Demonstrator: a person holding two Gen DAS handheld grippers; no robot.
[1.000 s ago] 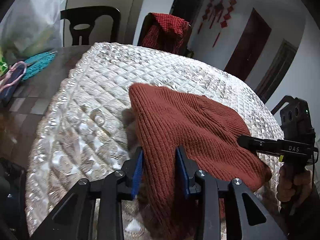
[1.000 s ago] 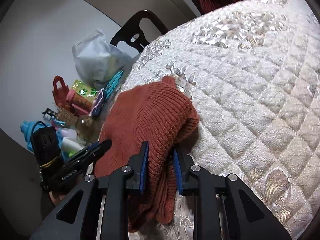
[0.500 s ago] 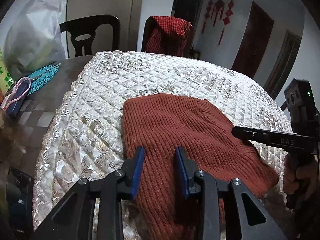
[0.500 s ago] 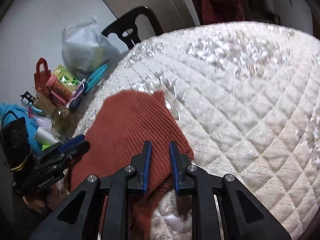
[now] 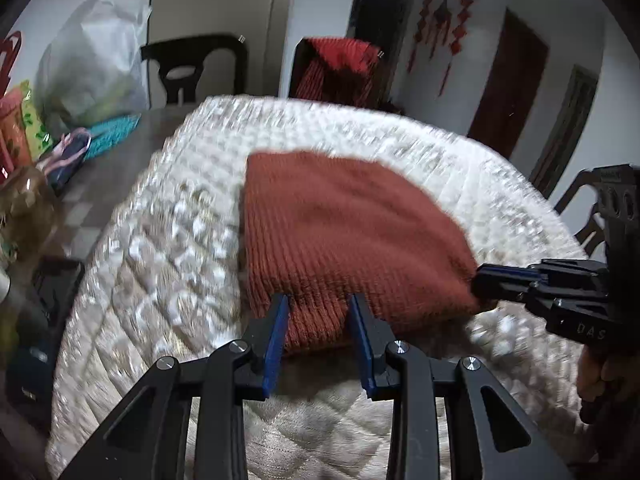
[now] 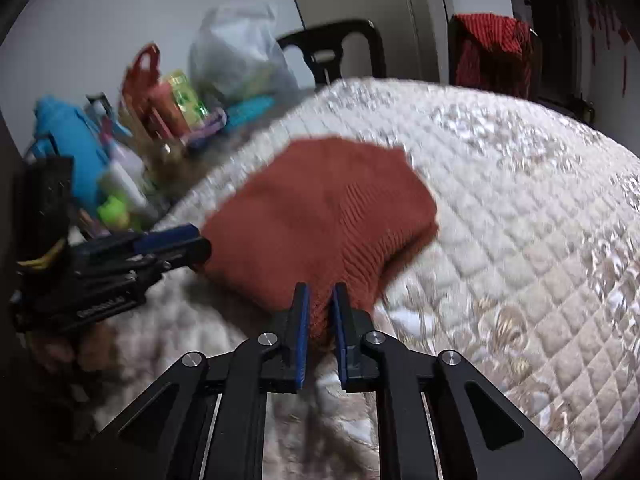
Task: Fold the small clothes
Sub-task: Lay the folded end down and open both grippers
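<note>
The rust-red ribbed knit garment [image 5: 344, 232] lies folded mid-frame on the quilted cream cloth [image 6: 520, 208] over the tabletop, and both claws grip its near edge, probably to square the fold. The left claw [image 5: 318, 316] pinches a thick bunch, the right claw [image 6: 320, 308] a thin one. Motion blur smears the quilt, and the garment's underside stays hidden.

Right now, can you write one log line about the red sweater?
stage: fold | rust-red knit sweater: lying on quilted cover | left gripper: holding near edge | right gripper: pinching near corner
</note>
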